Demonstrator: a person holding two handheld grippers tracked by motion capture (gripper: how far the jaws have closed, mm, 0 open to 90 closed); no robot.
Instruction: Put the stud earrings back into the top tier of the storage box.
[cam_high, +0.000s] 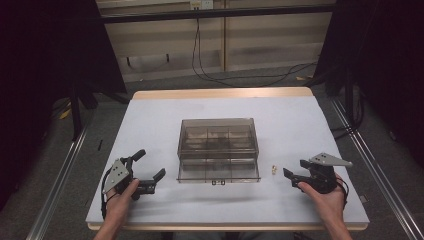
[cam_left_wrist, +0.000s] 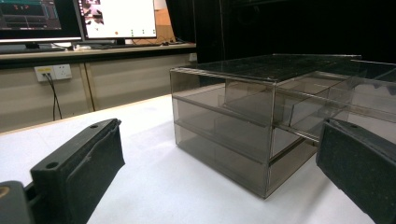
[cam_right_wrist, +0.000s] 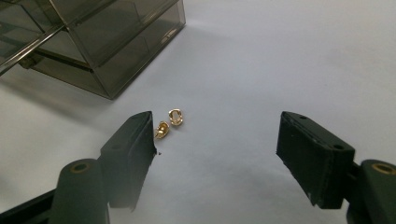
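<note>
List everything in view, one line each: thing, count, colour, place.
drawer box: one, smoky clear plastic, table centre, bottom drawer pulled out.
gold pieces: two, gold, on the table right of the box, beside one jaw of the right hand-held gripper.
table: one, white top, wooden edge.
monitors: two, lit, on a far desk.
left hand-held gripper: one, black, front left, open.
right hand-held gripper: one, black, front right, open.

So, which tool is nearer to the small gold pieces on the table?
The right tool. It sits just right of the gold pieces, jaws open toward them. The left tool rests beyond the clear drawer box, on its far left side.
</note>
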